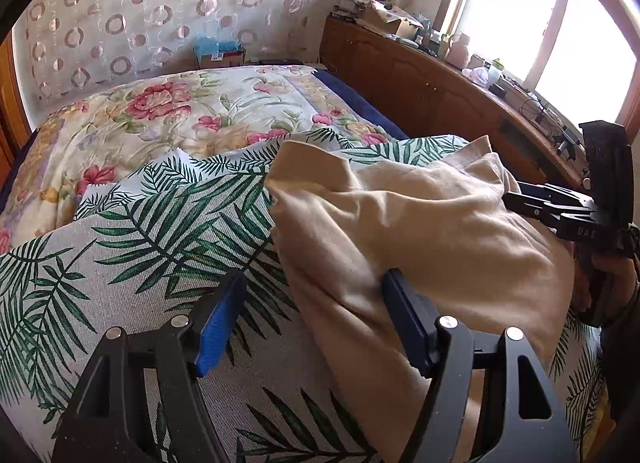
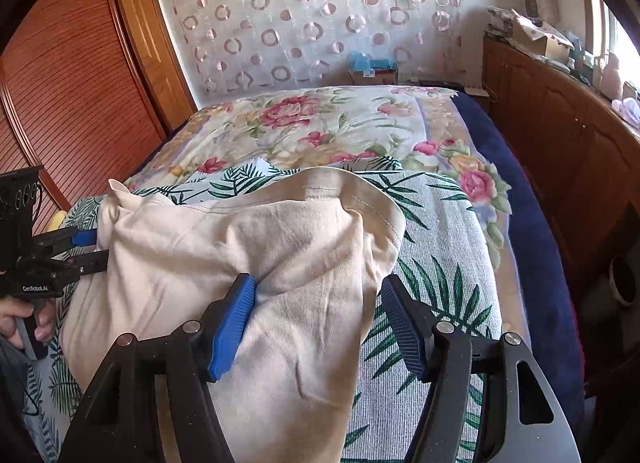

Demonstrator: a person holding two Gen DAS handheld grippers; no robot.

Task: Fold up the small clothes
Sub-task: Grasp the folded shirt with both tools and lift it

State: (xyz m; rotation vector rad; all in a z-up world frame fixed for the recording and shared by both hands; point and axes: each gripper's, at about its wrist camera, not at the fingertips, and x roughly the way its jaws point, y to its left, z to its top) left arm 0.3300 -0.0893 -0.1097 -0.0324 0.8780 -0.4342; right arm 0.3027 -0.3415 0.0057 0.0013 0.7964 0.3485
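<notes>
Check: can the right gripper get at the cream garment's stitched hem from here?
Probably yes: the right gripper is open over the cream garment, and the stitched hem lies just ahead, uncovered.

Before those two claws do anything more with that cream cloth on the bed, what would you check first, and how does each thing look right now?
1. Left gripper open: ok, jaws apart, one finger touching the cloth's edge.
2. Right gripper open: ok, cloth lies between the fingers, not pinched.
3. Cream garment lying flat: not ok, bunched and creased.
4. Garment resting on the palm-leaf cloth: ok.
5. Which part of the garment faces up: cannot tell.
</notes>
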